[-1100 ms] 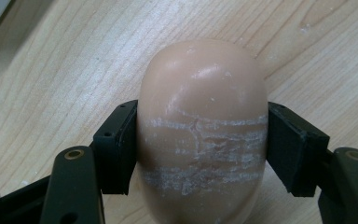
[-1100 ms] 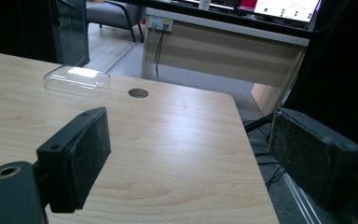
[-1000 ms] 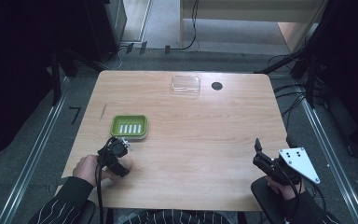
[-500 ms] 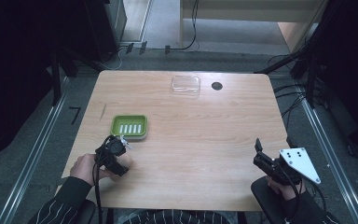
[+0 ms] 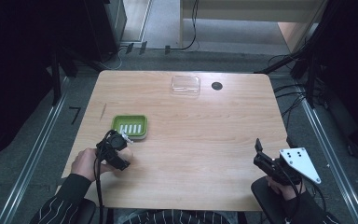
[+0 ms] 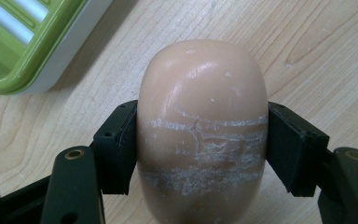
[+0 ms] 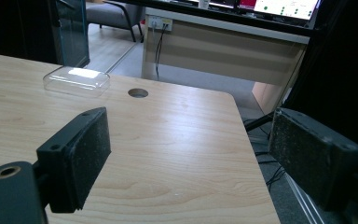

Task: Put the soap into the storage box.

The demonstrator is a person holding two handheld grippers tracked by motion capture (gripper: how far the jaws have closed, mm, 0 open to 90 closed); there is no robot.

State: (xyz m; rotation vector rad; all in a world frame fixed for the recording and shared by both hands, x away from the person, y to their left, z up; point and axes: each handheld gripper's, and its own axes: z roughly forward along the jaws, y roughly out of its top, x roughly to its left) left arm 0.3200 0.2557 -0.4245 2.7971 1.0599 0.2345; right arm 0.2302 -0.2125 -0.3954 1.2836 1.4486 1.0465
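Pale wood bench (image 5: 200,140) carries a green soap dish (image 5: 130,126) toward nine o'clock and a clear lid (image 5: 185,85) near twelve. At seven o'clock the left hand-held gripper (image 6: 200,149) is clamped on a beige soap bar (image 6: 201,130), just beside the dish. At five o'clock the right hand-held gripper (image 7: 191,154) stands wide apart, holding nothing.

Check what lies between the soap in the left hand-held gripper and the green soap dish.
Only bare wood: in the left gripper view, the table shows between soap and green soap dish.
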